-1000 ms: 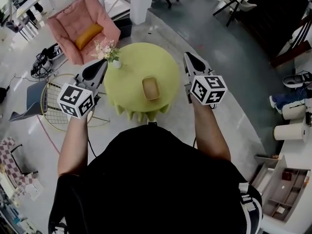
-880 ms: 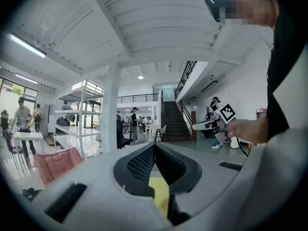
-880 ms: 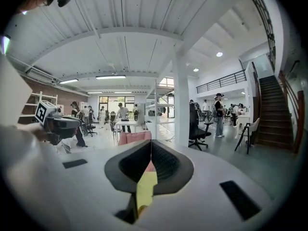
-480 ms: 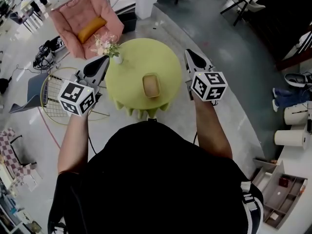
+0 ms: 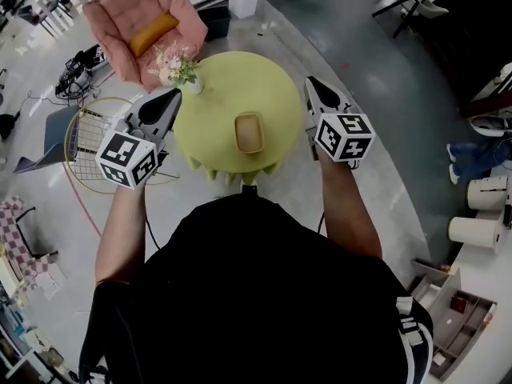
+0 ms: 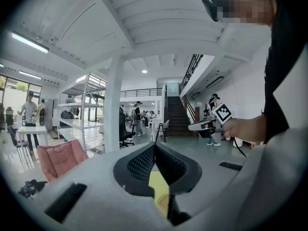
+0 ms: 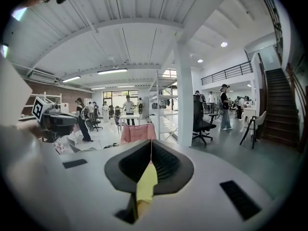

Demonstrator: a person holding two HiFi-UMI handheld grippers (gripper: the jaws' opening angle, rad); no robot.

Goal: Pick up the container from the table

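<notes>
Black short-sleeved shirt (image 5: 256, 294); grey left gripper (image 5: 176, 94), right gripper (image 5: 310, 80); black-and-white marker cubes (image 5: 126, 159)

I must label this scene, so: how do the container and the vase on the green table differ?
The container is a low tan box, open on top; the vase is small and white. The vase holds flowers; the container looks empty. The container sits near the middle of the table; the vase stands at its far left rim. Both rest on the table, untouched.
</notes>
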